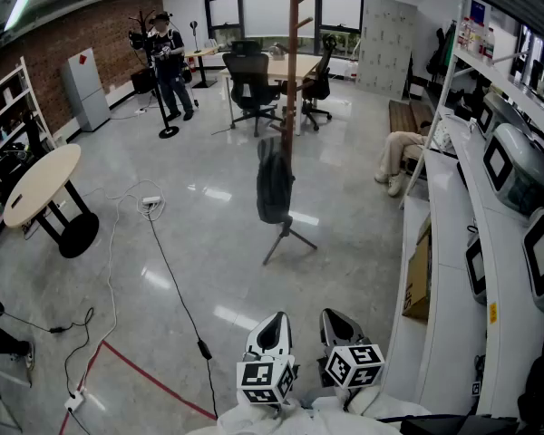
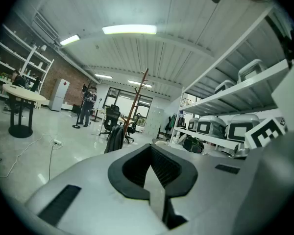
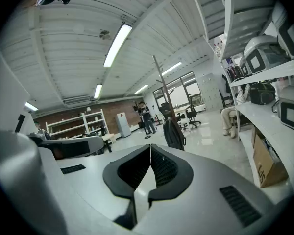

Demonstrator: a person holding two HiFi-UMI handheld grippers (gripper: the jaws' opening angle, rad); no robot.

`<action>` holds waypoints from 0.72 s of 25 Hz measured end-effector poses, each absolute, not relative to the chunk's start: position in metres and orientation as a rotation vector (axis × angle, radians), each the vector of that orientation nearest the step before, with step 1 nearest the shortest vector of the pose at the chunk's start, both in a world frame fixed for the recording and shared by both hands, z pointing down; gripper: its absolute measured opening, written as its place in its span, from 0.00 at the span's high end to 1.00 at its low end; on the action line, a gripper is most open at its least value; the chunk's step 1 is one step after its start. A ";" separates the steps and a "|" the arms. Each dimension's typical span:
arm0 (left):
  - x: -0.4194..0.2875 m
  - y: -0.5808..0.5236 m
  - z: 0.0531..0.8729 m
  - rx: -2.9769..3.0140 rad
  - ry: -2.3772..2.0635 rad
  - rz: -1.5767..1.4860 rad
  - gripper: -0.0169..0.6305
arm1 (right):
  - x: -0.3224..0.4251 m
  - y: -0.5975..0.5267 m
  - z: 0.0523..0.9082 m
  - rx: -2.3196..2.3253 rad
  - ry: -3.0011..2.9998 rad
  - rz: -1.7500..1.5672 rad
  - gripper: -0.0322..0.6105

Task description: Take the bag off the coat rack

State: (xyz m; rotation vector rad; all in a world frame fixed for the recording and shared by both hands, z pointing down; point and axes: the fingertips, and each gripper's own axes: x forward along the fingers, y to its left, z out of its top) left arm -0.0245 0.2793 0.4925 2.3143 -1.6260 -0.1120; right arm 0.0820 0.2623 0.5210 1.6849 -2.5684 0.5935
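Observation:
A dark grey backpack (image 1: 274,182) hangs on a tall brown wooden coat rack (image 1: 292,80) in the middle of the shiny floor, several steps ahead. The same bag (image 2: 115,137) shows small in the left gripper view, and the bag (image 3: 174,133) also shows in the right gripper view. My left gripper (image 1: 272,325) and right gripper (image 1: 336,320) are side by side at the bottom of the head view, far short of the bag. Both are shut with nothing between the jaws, as seen on the left gripper (image 2: 150,146) and the right gripper (image 3: 150,146).
White shelving with machines (image 1: 517,170) lines the right side, with a cardboard box (image 1: 420,270) beneath. A round table (image 1: 43,188) stands at left; cables (image 1: 154,243) and red tape (image 1: 136,370) cross the floor. A person (image 1: 172,62) stands far back near a desk (image 1: 286,66) and office chairs.

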 end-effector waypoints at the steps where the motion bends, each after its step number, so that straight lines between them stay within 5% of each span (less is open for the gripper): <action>1: -0.025 0.279 0.492 2.315 -1.625 -0.112 0.97 | 0.082 0.261 0.520 1.687 -2.568 0.591 0.93; 18: -0.030 0.230 0.491 2.313 -1.661 -0.125 0.97 | 0.075 0.208 0.518 1.651 -2.603 0.574 0.93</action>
